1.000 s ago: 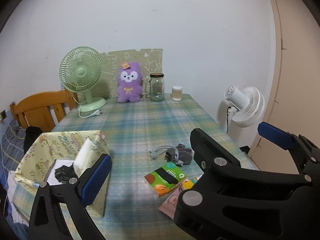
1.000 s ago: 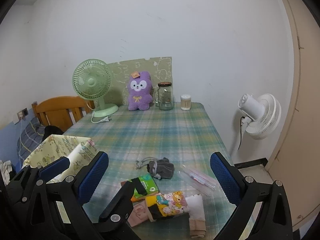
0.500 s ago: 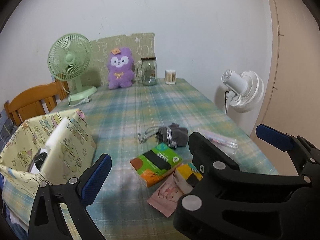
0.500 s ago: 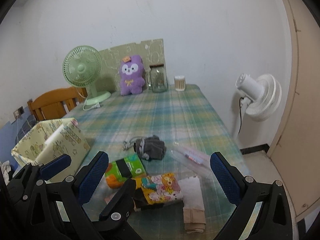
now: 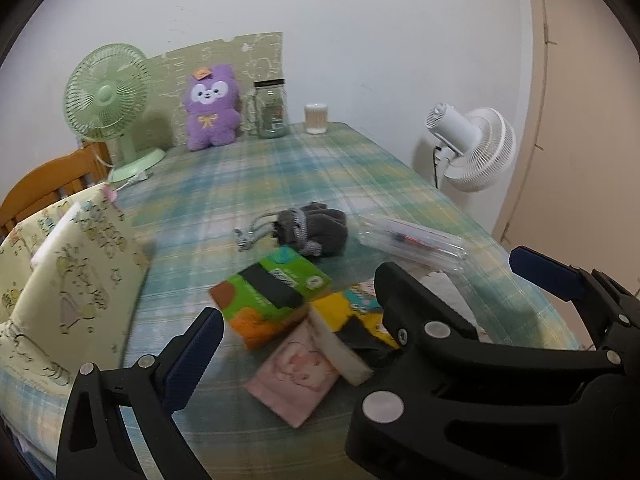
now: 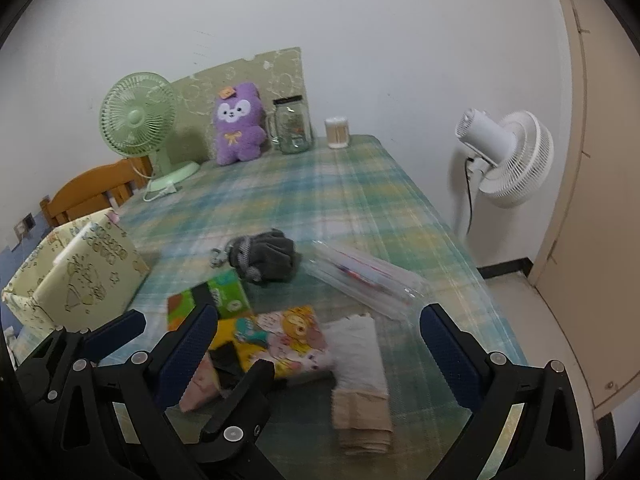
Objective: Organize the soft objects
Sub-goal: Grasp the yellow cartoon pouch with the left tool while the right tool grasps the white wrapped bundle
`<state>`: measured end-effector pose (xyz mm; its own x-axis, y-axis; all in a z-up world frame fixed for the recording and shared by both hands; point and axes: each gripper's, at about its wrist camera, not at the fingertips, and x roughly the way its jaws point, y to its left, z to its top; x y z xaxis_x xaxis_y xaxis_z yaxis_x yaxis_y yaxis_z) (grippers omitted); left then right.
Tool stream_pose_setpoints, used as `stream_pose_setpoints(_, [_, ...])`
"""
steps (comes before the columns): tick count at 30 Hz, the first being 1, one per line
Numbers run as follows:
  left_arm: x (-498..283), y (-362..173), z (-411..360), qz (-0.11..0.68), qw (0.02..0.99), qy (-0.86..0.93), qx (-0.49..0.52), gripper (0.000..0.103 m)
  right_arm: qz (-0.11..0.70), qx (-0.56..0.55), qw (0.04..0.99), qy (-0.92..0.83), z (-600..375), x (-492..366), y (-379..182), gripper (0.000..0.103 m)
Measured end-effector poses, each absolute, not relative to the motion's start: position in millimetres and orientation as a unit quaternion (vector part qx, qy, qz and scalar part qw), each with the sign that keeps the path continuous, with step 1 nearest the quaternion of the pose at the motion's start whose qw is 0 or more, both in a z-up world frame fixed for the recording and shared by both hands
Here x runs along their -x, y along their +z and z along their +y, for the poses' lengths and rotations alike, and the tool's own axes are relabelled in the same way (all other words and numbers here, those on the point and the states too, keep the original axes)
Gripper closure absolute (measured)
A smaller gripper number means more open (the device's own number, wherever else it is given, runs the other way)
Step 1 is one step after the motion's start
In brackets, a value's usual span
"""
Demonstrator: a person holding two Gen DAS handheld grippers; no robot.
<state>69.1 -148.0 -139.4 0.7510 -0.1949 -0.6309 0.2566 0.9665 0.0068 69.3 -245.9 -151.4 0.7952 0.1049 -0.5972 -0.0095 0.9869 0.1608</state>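
A pile of soft things lies at the near edge of the plaid table (image 5: 280,176). It holds a grey drawstring pouch (image 5: 316,228) (image 6: 268,254), a green-orange tissue pack (image 5: 272,296) (image 6: 212,300), a yellow cartoon packet (image 6: 280,336), a pink packet (image 5: 296,376) and a folded white and beige cloth (image 6: 360,368). A yellow patterned fabric box (image 5: 60,280) (image 6: 76,276) stands at the left. My left gripper (image 5: 320,352) is open above the pink packet. My right gripper (image 6: 318,344) is open over the yellow packet. Their fingers overlap.
A clear plastic pen case (image 6: 364,280) lies right of the pouch. Along the far wall stand a green fan (image 5: 108,96), a purple plush (image 5: 212,108), a glass jar (image 5: 272,108) and a swab cup (image 5: 316,118). A white floor fan (image 6: 508,156) and a wooden chair (image 6: 92,192) flank the table.
Both grippers have moved forward, down and right toward the pile, which now looks larger. The fabric box has slid to the left of both views. Both stay open.
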Motion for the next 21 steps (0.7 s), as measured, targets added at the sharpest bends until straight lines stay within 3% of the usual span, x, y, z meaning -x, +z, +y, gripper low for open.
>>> stream_pose_setpoints(14, [-76.6,-153.5,-184.4,0.348,0.923,-0.149,-0.074,0.003,0.358,-0.094,0.929,-0.011,-278.4,-71.4,-171.8,0.012])
stream_pose_setpoints(21, [-82.4,-158.6,-184.3,0.357,0.920,-0.150,-0.064,0.018,0.372,-0.106,0.922,-0.006,-283.4,-73.2,-178.4,0.016])
